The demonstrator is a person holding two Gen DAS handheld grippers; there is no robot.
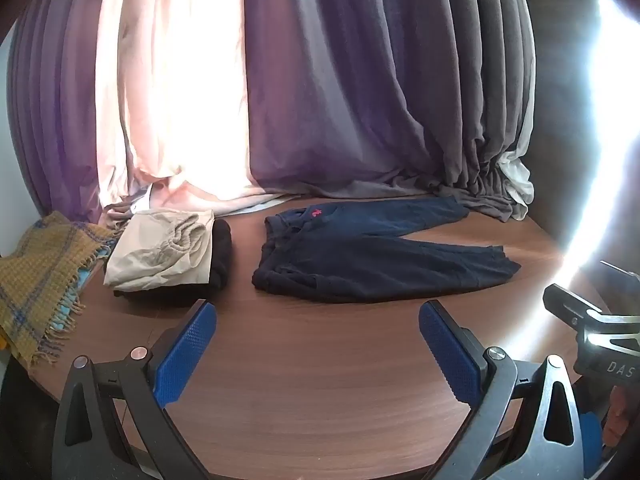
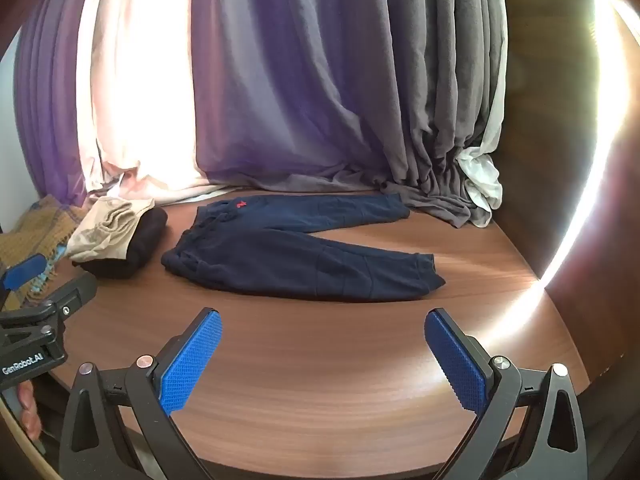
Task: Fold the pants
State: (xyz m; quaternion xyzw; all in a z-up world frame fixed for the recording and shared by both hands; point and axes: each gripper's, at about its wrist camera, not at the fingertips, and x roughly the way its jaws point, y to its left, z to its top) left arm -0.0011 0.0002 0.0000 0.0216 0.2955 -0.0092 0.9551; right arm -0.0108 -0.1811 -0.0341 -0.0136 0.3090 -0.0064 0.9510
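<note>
Dark navy pants with a small red logo lie flat on the brown wooden table, waistband to the left, both legs pointing right and spread apart. They also show in the right wrist view. My left gripper is open and empty, hovering above the table's near edge, short of the pants. My right gripper is open and empty, likewise near the front edge, short of the pants. The right gripper's body shows at the right edge of the left wrist view.
A folded stack, beige cloth on a dark garment, sits left of the pants. A yellow plaid fringed blanket lies at the far left. Purple and grey curtains hang behind, pooling on the table's back edge.
</note>
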